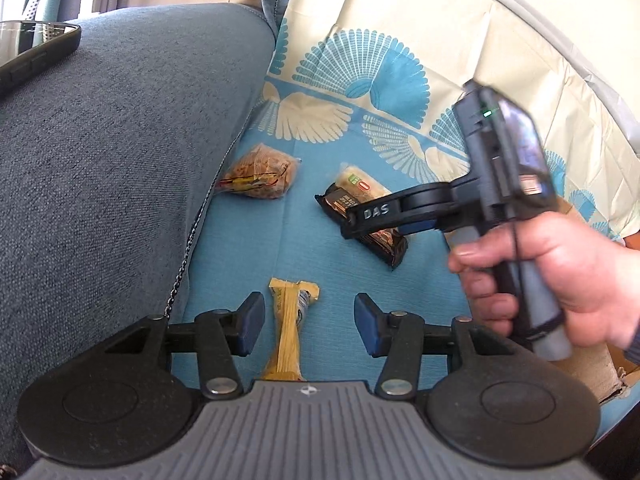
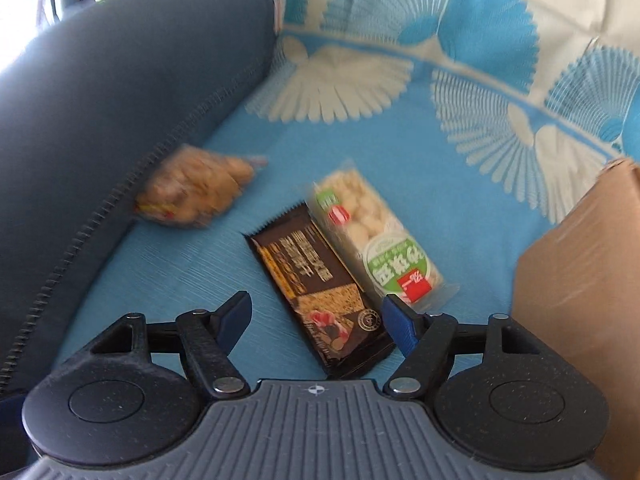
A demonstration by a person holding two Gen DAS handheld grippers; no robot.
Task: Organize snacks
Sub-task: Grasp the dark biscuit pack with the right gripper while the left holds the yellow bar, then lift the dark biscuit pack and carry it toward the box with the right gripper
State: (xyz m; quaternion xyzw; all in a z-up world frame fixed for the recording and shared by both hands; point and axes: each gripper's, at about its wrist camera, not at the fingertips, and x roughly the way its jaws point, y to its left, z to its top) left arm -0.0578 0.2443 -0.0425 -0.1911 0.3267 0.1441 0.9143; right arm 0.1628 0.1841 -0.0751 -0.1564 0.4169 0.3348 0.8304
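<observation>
Left wrist view — yellow snack bar point(image 1: 289, 330) between left hand-held gripper's point(image 1: 310, 322) parted jaws.

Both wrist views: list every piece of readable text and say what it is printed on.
"DAS": white letters on a finger of the right gripper, left wrist view.
Large characters on the green-and-white snack pack: upside down and blurred, not readable.
Gold print on the dark brown biscuit pack: blurred, not readable.
Yellow bar and clear bag of brown snacks: no legible text.

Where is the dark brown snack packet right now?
The dark brown snack packet lies on the blue cloth, side by side with the green-and-white packet, between the open right gripper fingers.
</observation>
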